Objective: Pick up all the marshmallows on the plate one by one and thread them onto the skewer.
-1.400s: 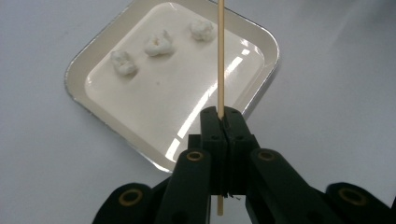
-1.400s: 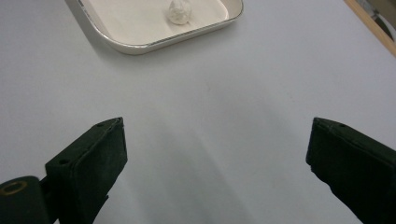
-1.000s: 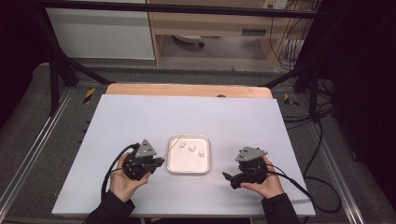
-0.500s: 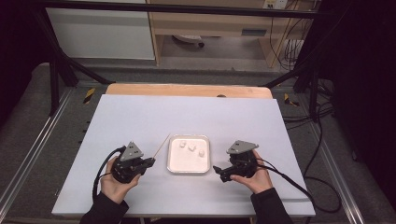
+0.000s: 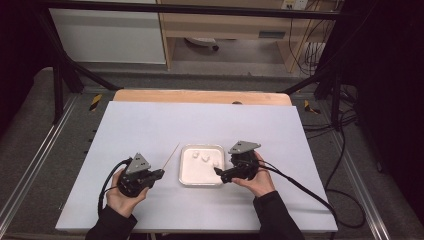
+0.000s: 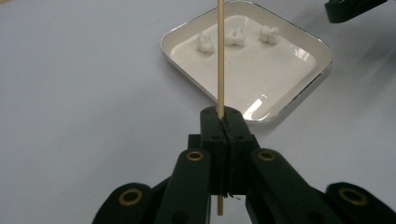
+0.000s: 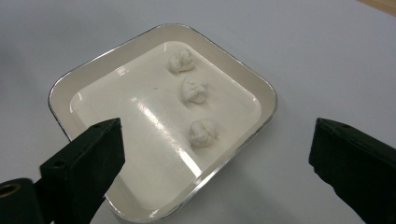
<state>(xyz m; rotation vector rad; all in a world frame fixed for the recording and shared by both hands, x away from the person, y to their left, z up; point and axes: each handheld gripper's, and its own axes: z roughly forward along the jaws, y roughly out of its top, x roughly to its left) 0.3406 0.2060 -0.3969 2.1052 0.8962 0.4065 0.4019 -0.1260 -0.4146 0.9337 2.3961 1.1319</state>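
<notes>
left gripper point(image 6: 223, 122) clamps a skewer point(image 6: 220, 56) beside the tray point(image 7: 261, 91); right gripper point(image 7: 215, 154) gapes over it. likely next: spear 1 of 3 white lumps point(image 7: 203, 132).

No readable text, label, brand, number or sign is showing on anything in these views.

Glossy white tray point(image 7: 243, 84) with metallic rim; thin wooden skewer point(image 6: 220, 56)
</notes>
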